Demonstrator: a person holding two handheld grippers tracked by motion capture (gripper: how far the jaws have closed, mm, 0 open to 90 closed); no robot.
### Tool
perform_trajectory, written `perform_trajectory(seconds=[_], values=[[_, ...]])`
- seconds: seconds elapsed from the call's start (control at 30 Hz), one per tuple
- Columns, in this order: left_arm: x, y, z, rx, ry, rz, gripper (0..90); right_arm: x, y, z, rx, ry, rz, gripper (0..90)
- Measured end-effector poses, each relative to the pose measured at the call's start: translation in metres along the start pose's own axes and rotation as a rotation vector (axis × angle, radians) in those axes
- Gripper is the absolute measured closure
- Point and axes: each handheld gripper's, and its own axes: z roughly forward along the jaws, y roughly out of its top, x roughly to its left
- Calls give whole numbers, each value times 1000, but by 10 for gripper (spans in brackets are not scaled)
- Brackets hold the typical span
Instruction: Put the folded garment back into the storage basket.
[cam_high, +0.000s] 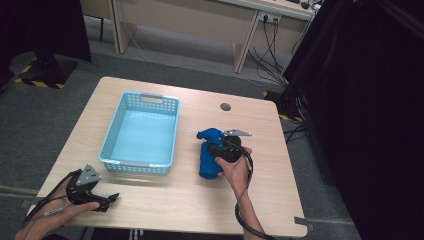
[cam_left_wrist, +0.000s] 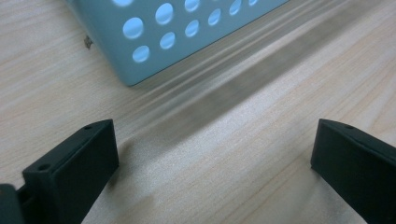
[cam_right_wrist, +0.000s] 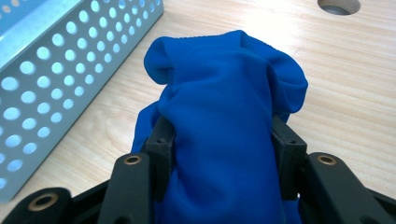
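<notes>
High view: the right claw (cam_high: 220, 145) sits at the middle-right of the wooden surface (cam_high: 165, 200), closed on a blue cloth (cam_high: 209, 155) — the cloth hangs bunched at the claw's 9 o'clock side, its lower end close to or on the surface. The right gripper view adds the detail of the grip: both black jaws press the cloth (cam_right_wrist: 224, 116) from either side, and the bundle rises past them toward 12 o'clock. A round hole (cam_right_wrist: 338, 4) in the surface shows at 1 o'clock there, the light-blue perforated basket (cam_right_wrist: 51, 74) at 10 o'clock.

The left claw (cam_high: 112, 197) rests low at the near-left corner, at about 7 o'clock from the basket (cam_high: 112, 145). The left gripper view shows its jaws wide apart with nothing between them — bare surface only, and the basket corner (cam_left_wrist: 140, 56) at 11 o'clock.

The right hand (cam_high: 235, 172) grips from below, forearm entering at 6 o'clock; the left hand (cam_high: 65, 210) lies nearly flat.
</notes>
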Motion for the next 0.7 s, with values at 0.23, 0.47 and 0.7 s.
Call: perform_trajectory(seconds=[0.23,0.47,0.7], values=[[0,0,0,1,0,0,0,4,10,-2,4,3,-3,542],[0,0,0,0,0,0,0,9,24,-6,-11,9,-11,542],[0,0,0,1,-1,-2,0,16,36,-7,-21,14,-21,542]])
